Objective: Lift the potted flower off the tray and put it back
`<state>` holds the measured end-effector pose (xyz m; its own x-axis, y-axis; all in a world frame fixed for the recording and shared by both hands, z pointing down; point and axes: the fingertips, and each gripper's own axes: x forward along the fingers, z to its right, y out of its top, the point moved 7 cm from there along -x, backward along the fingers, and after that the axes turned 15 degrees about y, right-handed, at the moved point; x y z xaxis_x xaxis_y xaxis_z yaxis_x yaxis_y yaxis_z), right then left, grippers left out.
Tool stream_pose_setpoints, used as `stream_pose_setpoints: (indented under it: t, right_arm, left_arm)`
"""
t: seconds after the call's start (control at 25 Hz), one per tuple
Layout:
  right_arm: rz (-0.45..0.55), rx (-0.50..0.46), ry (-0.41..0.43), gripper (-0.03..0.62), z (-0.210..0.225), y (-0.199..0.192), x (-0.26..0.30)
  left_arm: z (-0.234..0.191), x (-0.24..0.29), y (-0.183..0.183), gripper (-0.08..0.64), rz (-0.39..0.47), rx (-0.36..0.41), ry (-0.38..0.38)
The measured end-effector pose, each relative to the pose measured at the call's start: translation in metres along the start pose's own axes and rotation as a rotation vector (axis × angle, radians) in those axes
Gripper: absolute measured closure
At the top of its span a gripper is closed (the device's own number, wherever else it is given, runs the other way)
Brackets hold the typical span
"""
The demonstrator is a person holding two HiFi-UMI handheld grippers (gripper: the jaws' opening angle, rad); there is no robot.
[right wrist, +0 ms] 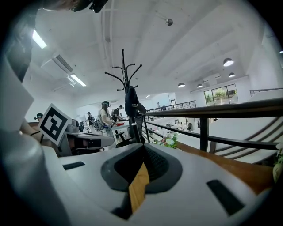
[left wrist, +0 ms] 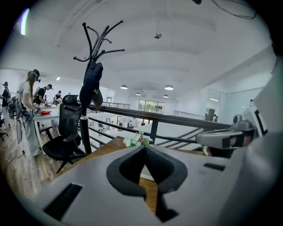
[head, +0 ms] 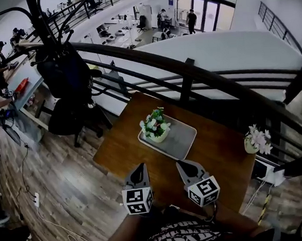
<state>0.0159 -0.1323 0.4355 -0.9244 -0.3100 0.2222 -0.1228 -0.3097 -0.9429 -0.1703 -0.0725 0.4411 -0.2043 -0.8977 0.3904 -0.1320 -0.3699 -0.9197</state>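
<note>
Potted flower [head: 155, 126] upright on tray [head: 181, 138]
Gripper views hide its pot; left gripper [head: 141, 166] and right gripper [head: 180, 163] closed, empty, near tray.

One overhead, two low; table [head: 121, 140] shared
</note>
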Motion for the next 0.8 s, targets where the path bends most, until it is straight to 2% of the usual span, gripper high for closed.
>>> stream_pose_setpoints:
  t: [0.28,0.6,0.8]
  right_arm:
    - [-0.009,0.024,-0.054,0.594,0.026,-0.003,0.014]
    - [-0.029,0.022,-0.153,0.594,0.057,0.004,0.051]
    - [-0.065,0.04,-0.2,0.594,0.072,-0.003,0.075]
  left_arm:
    - [0.001,0.04,0.0,0.552,-0.026,0.018,-0.042]
    - [-0.008,0.096,-0.007,0.552,-0.069,0.027,-0.139]
    - [-0.009,0.134,-0.021,0.552,-0.101,0.077,-0.193]
